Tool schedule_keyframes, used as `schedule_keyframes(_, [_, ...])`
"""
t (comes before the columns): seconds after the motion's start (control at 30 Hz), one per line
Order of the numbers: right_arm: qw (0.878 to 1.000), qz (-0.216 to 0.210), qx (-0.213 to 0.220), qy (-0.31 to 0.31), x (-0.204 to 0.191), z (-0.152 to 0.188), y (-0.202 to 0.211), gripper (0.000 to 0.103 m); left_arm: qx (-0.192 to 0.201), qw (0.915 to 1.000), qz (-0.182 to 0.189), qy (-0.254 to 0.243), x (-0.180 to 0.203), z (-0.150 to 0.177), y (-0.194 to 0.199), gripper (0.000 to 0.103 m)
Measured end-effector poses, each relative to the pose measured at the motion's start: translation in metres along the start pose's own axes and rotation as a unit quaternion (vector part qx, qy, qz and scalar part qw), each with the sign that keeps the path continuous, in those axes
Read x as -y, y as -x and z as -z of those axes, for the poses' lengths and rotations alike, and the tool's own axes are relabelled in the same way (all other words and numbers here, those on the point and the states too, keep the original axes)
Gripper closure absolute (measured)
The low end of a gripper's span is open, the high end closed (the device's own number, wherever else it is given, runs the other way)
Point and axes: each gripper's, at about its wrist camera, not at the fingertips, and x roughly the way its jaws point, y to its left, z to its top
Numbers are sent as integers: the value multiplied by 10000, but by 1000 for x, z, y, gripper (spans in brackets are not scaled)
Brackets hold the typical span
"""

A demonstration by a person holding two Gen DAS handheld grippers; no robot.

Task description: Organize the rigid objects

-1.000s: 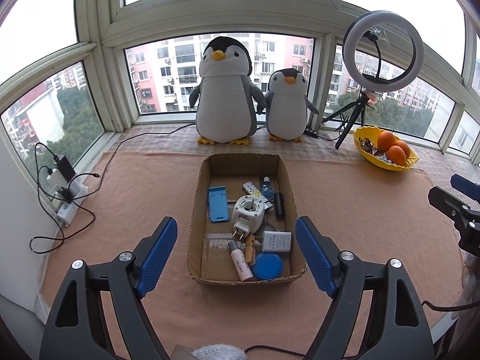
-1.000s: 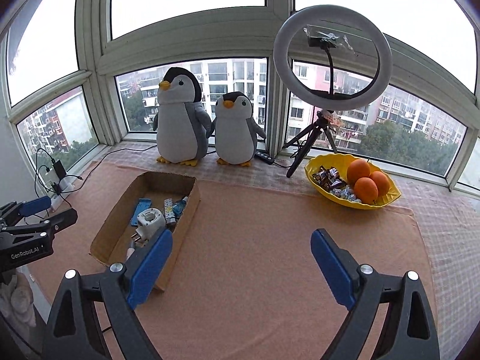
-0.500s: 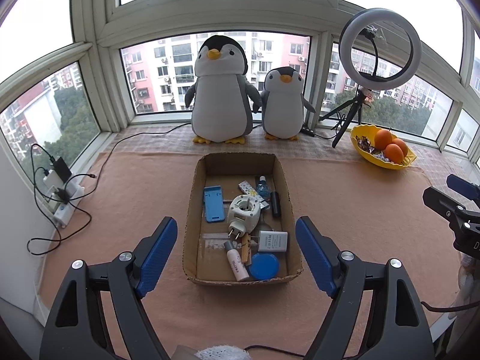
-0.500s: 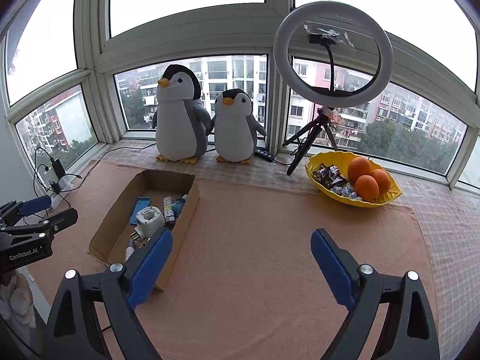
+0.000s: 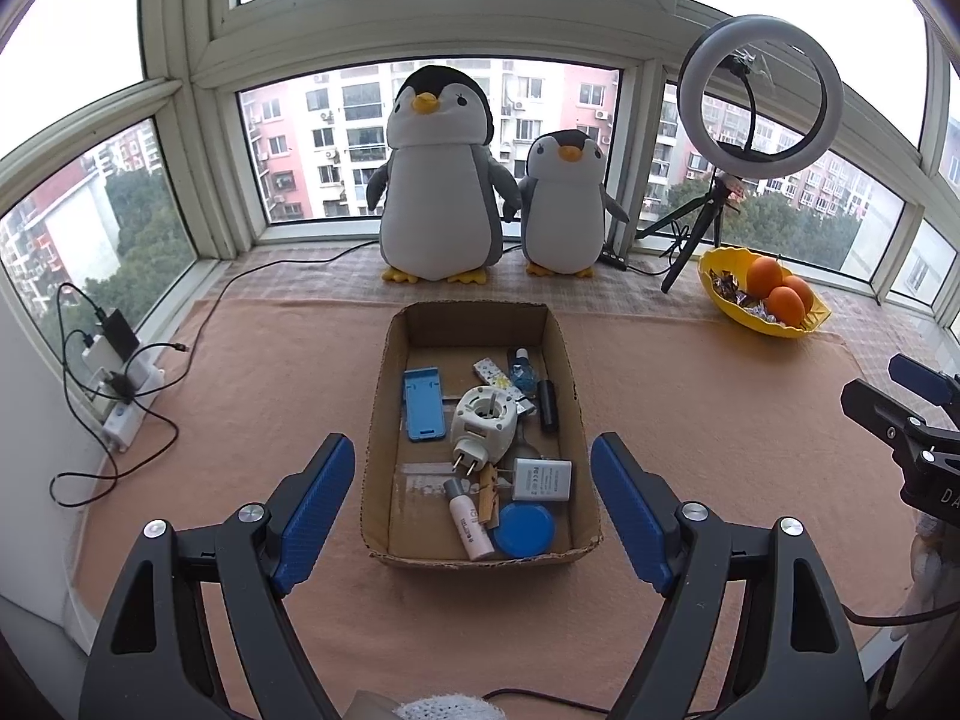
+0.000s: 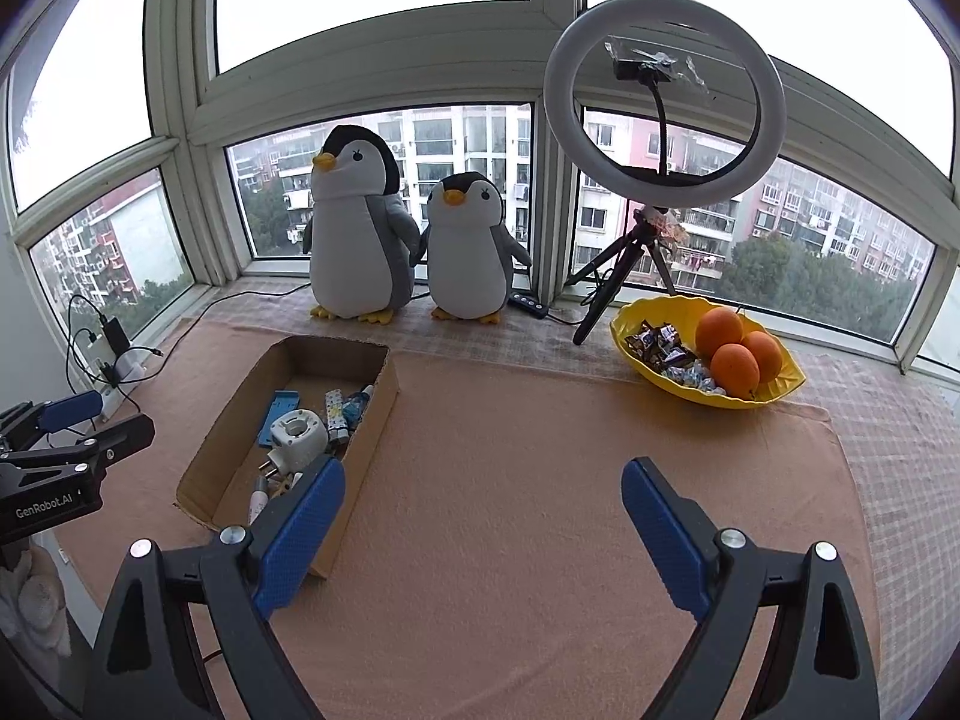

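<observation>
The left gripper [image 5: 471, 507] hangs above the peach-coloured cloth [image 5: 690, 396] with its two blue pads wide apart and nothing between them; the near end of the cardboard box [image 5: 384, 420] shows through the gap. The box lies in the middle of the left wrist view, its long side running from 6 o'clock to 12 o'clock. Inside it, near the centre, is a white plug adapter [image 5: 483, 423] with its two pins toward 6 o'clock. A blue phone stand [image 5: 423, 403] lies at 9 o'clock of the adapter, and a black cylinder [image 5: 547, 405] lies at 3 o'clock of it. At 12 o'clock of the cylinder is a small bottle with blue liquid [image 5: 522, 369]. Toward the near wall there are a white tube [image 5: 469, 519], a wooden clothespin [image 5: 489, 495] touching it, a round blue lid [image 5: 525, 529] and a grey rectangular battery [image 5: 543, 480]. The right gripper [image 6: 483, 519] is also spread wide and empty; it hangs over bare cloth, with the box at 10 o'clock of it, and its left pad covers the near right corner of the box in that view. Behind the box, at 12 o'clock, two plush penguins [image 5: 441, 180] stand on the sill. A ring light on a tripod [image 6: 663, 102] and a yellow bowl [image 6: 771, 390] with oranges [image 6: 735, 369] and wrapped sweets are at 2 o'clock.
</observation>
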Motion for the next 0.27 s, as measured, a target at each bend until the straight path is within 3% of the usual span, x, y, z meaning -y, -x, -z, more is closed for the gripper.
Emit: schedule_keyframes(0.27, [10000,17,-40,-21,1,4,-2,12,-31,10000,5,-9,0,1,-1,22])
